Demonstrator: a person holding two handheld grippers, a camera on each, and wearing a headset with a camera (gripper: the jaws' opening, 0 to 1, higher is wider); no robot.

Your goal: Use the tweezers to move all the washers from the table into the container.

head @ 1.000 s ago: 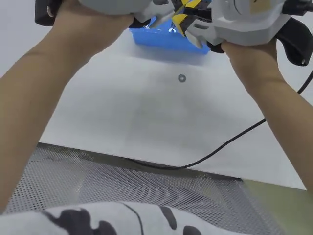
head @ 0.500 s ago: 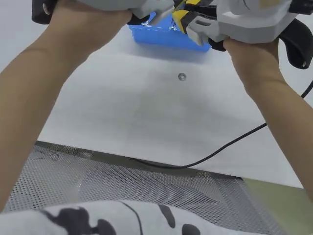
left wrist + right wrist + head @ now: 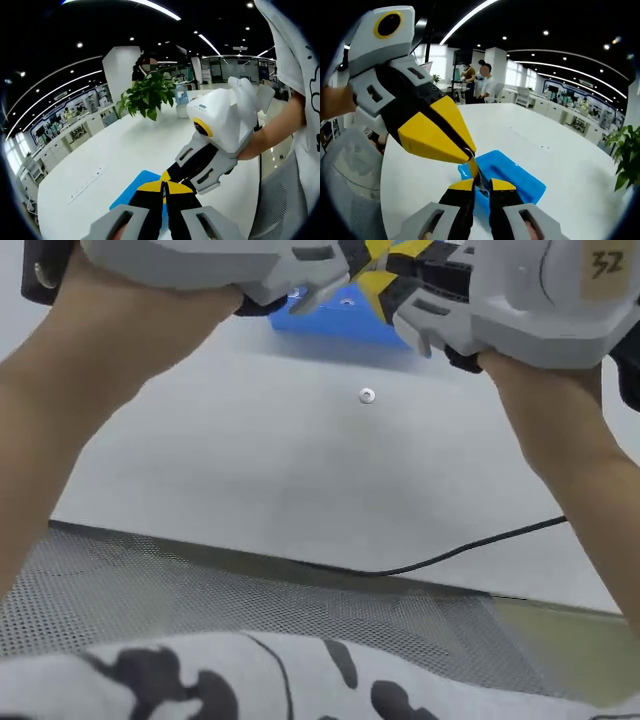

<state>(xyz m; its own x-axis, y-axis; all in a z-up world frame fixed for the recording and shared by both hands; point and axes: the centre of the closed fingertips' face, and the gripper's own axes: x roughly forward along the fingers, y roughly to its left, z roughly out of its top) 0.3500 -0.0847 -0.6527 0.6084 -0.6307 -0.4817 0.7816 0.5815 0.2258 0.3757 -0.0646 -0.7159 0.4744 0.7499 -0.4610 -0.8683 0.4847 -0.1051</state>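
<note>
White housings (image 3: 540,300) w/ yellow-blk fingers (image 3: 461,186), "32" sticker (image 3: 600,262), white/blk shirt (image 3: 200,680)

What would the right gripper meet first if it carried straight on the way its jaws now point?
Most likely the left gripper: its yellow jaws cross right in front of the right gripper. The blue container lies beyond, though depth is unclear.

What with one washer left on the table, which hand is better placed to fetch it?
Right, probably: in the right gripper view the right tongs seem shut on a thin metal strip, likely the tweezers, whose far end meets the left tongs above the blue container. The washer lies close by.
</note>
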